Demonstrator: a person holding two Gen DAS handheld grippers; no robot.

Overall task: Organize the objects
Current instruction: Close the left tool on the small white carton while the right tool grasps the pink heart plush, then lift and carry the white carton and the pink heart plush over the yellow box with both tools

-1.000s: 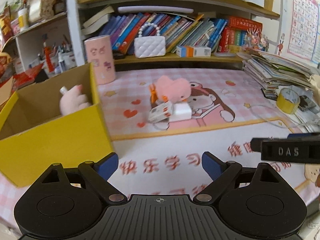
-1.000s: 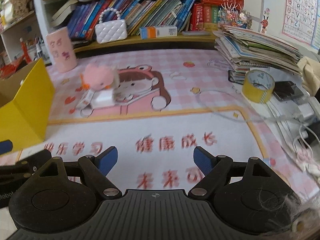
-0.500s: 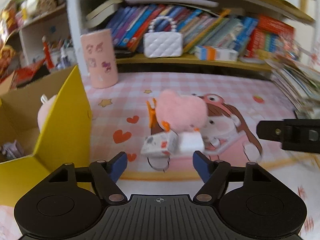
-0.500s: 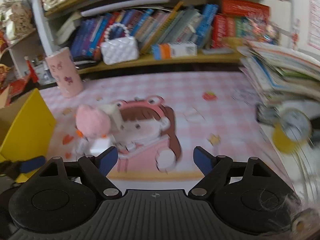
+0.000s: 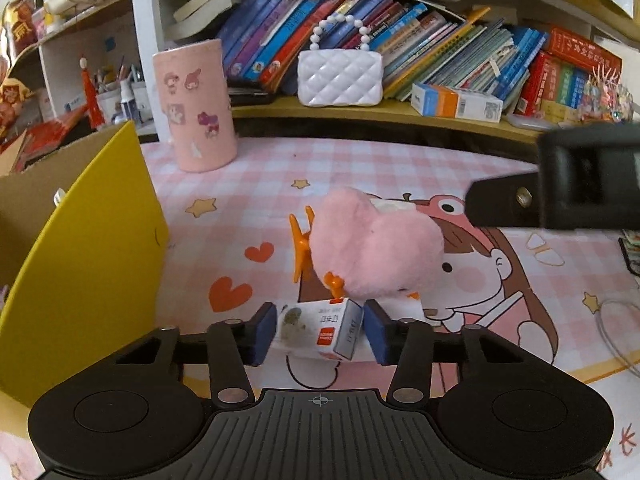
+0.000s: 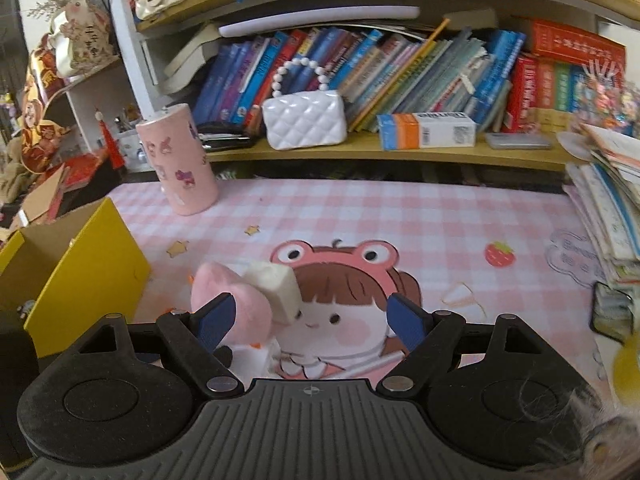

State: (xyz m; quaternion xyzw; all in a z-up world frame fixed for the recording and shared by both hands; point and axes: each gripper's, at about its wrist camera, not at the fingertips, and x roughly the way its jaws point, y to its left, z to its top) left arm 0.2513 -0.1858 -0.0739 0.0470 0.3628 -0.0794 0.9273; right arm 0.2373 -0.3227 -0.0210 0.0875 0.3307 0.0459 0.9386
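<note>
A small white box with a red label lies on the pink mat, and my left gripper has its blue pads on both sides of it, closed onto it. Just behind lie a pink heart-shaped plush, an orange hair clip and a white block. My right gripper is open above the mat, its left pad beside the plush. The yellow cardboard box stands at the left, also in the right wrist view.
A pink sticker-covered cylinder stands at the back left of the mat. A shelf behind holds books, a white quilted purse and a blue-orange carton. A stack of papers and books lies at the right edge.
Both grippers moved forward to the pile of objects. My left gripper narrowed from wide open and closed around the small white box. My right gripper stayed open.
</note>
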